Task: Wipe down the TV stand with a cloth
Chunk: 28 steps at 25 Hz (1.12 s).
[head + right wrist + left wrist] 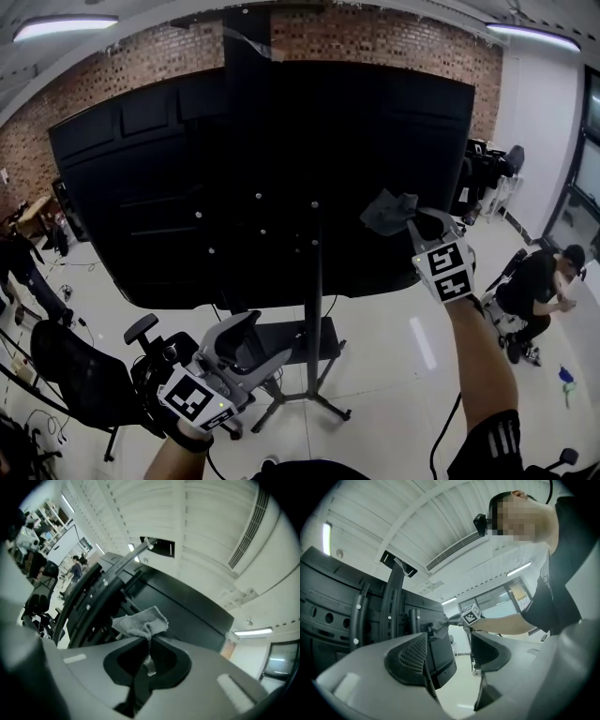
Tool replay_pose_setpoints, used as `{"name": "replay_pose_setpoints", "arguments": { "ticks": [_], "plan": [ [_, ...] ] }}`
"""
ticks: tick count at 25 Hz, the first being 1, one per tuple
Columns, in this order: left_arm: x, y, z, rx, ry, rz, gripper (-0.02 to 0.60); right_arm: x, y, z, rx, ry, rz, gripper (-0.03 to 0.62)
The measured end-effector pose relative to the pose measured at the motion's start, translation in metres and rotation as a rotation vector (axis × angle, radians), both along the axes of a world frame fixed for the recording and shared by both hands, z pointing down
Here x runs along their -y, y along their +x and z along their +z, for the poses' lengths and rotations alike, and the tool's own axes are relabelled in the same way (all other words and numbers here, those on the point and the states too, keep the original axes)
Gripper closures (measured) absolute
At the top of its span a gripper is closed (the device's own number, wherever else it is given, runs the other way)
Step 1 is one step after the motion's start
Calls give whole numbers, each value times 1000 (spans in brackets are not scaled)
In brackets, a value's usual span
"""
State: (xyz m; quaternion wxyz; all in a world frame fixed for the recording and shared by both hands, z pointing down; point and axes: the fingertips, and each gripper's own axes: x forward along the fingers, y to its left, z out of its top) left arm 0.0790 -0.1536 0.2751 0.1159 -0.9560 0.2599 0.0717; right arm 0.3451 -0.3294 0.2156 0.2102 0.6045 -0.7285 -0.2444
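Head view: holding cloth up at TV stand back panel, upper right, w/ right gripper; left gripper low, near base.

Left gripper view: jaws apart, nothing btwn.

Right gripper view: jaws clamped on one cloth corner (thin pinch). Could lose cloth under hard rubbing, or snag it on panel screws.

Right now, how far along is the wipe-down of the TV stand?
Done: the right gripper is shut on the grey cloth. In hand: the cloth is held up at the TV's back panel. Remaining: the stand's pole and base legs, well below the cloth. The left gripper hangs open and empty.
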Motion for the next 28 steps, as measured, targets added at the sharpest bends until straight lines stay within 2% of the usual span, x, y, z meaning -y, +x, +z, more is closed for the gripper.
{"name": "replay_pose_setpoints", "arguments": {
  "ticks": [3, 7, 12, 17, 20, 22, 25, 28],
  "plan": [
    [-1, -10, -1, -5, -1, -12, 265, -28, -42, -27, 9, 46, -116, 577],
    [-1, -26, -4, -7, 11, -25, 265, -40, -99, -42, -31, 36, -233, 577],
    [-11, -38, -7, -12, 22, -37, 265, -16, -129, -42, -19, -20, -225, 576],
    [-14, -59, -8, -10, 22, -45, 265, 16, -154, -30, 141, -115, -260, 558],
    [-14, -72, -7, -9, 14, -57, 265, 19, -164, -24, 223, -160, -296, 483],
    [-13, -81, -6, -10, 8, -66, 265, 22, -168, -20, 260, -183, -301, 454],
    [-12, -90, -3, -8, 4, -67, 265, 28, -175, -12, 267, -185, -274, 424],
    [-13, -94, -2, -3, 9, -56, 265, 30, -177, -11, 241, -149, -230, 426]
  ]
}}
